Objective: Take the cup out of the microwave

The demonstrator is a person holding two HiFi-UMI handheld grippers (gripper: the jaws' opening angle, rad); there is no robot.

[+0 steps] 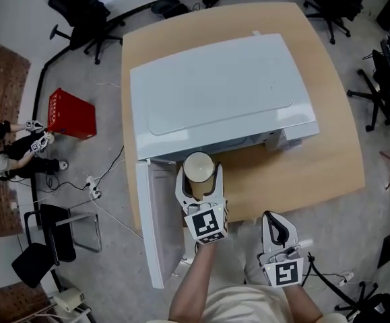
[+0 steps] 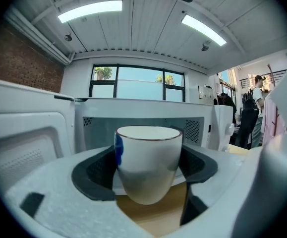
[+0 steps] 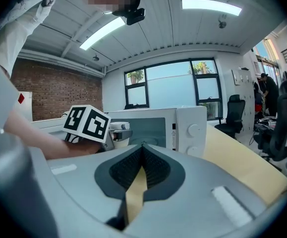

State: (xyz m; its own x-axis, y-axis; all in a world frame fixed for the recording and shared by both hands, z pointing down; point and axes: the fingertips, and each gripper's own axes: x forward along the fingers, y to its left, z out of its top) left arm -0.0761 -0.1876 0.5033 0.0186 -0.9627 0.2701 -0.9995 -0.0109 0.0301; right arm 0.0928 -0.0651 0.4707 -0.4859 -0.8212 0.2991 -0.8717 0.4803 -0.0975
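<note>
A white cup (image 1: 198, 165) with a thin brown rim hangs just outside the open front of the white microwave (image 1: 221, 93), above the wooden table (image 1: 309, 173). My left gripper (image 1: 199, 175) is shut on the cup, one pad on each side. In the left gripper view the cup (image 2: 148, 157) stands upright between the dark pads, with the microwave cavity (image 2: 143, 118) behind it. The microwave door (image 1: 155, 221) swings open to the left. My right gripper (image 1: 270, 217) is shut with nothing in it near the table's front edge, its jaws (image 3: 142, 148) pointing at the microwave (image 3: 188, 125).
A red crate (image 1: 70, 113) and a person (image 1: 13, 150) are on the floor at the left. Office chairs (image 1: 80, 12) ring the table, and a black chair (image 1: 53, 241) stands beside the open door. Cables lie on the floor.
</note>
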